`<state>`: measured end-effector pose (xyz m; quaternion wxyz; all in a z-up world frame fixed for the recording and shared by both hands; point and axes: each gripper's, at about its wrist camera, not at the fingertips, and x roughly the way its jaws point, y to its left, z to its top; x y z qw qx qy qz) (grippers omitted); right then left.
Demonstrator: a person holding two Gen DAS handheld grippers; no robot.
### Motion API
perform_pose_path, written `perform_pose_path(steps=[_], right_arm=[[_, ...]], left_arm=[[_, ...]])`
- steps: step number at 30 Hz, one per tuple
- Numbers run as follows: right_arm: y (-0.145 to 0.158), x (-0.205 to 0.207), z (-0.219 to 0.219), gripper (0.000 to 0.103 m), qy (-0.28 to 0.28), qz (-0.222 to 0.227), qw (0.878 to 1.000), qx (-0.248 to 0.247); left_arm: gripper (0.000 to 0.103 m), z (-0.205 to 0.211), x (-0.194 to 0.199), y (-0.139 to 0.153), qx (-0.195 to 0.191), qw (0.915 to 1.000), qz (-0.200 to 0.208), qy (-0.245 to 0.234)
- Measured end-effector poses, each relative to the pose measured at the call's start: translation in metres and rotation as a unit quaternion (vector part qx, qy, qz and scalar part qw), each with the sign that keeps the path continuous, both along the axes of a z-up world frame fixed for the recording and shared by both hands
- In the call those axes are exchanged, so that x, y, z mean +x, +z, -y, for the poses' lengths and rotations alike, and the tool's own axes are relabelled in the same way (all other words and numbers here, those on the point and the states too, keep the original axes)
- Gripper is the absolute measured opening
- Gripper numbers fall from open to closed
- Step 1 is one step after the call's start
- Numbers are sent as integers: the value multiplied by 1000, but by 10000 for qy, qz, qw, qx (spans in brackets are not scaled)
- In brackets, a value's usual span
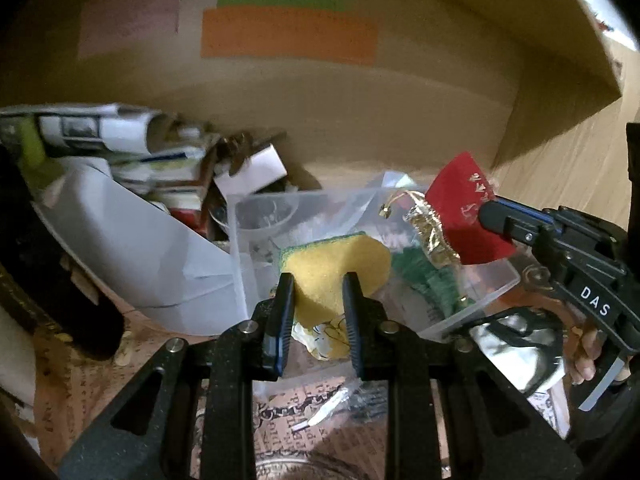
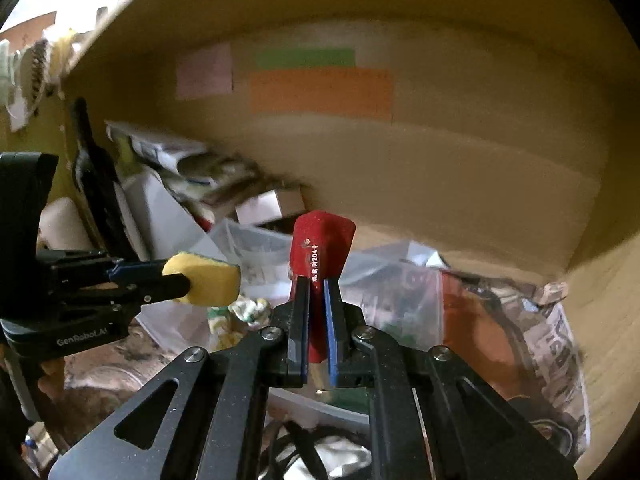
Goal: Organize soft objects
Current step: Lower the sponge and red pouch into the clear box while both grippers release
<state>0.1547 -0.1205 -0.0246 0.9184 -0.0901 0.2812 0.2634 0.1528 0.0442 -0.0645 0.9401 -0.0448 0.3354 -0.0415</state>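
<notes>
My left gripper (image 1: 319, 280) is shut on a yellow sponge (image 1: 336, 268) with a green scouring side, held over a clear plastic bin (image 1: 496, 292). The sponge also shows at the left of the right wrist view (image 2: 208, 280). My right gripper (image 2: 317, 282) is shut on a red velvet pouch (image 2: 320, 244) with white lettering and gold trim. In the left wrist view the pouch (image 1: 464, 216) hangs over the bin's right side. A green fuzzy cloth (image 1: 424, 276) lies in the bin.
A large cardboard box wall (image 1: 320, 100) with pink, green and orange labels stands behind. A white container (image 1: 132, 248) with rolled papers and small boxes sits to the left. A crumpled printed cloth (image 2: 240, 312) and a plastic bag (image 2: 400, 292) lie below. A wooden surface (image 1: 560, 172) is right.
</notes>
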Motion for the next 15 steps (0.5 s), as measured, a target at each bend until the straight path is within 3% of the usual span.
perform_pose_path(steps=[8, 13, 15], right_arm=[[-17, 15, -8, 10, 122, -393, 9988, -271], [-14, 11, -7, 34, 67, -293, 9990, -324], [-10, 7, -5, 38, 43, -194, 9994, -284]], left_arm=[[24, 14, 23, -18, 157, 9992, -333, -161], [31, 12, 24, -21, 49, 9989, -433, -168], [36, 11, 22, -19, 77, 9993, -348, -135]])
